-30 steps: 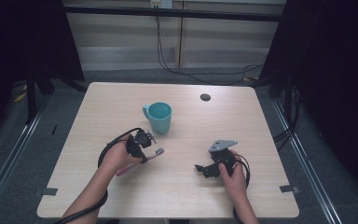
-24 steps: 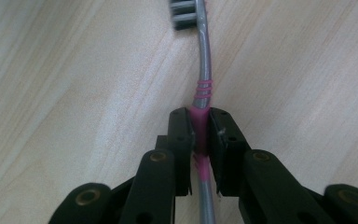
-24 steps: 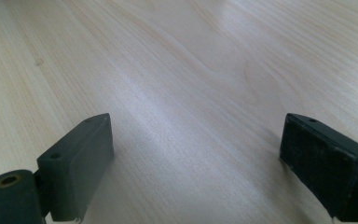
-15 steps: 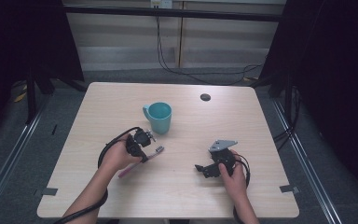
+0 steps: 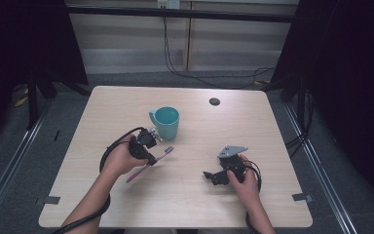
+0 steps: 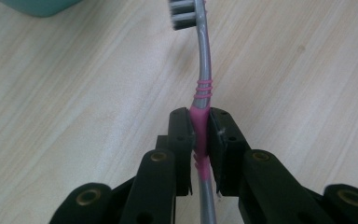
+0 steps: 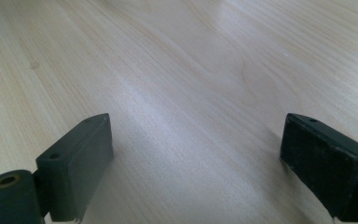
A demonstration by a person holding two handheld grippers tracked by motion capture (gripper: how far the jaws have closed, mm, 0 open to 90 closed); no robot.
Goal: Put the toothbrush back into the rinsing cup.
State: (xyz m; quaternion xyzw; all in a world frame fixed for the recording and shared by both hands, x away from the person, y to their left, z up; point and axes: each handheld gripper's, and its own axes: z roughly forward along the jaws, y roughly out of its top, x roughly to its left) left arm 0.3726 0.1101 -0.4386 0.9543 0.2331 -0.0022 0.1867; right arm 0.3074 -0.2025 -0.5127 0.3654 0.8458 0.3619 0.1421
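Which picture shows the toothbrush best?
The left gripper view: the toothbrush lies close up, its pink and grey handle pinched between the left gripper's jaws, bristles at the top edge. In the high view the toothbrush is small and partly under the hand. The right gripper view looks at bare table.

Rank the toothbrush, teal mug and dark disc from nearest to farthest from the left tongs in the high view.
1. Toothbrush: clamped in the left tongs.
2. Teal mug: just beyond, toward the table's middle.
3. Dark disc: near the far edge, to the right.
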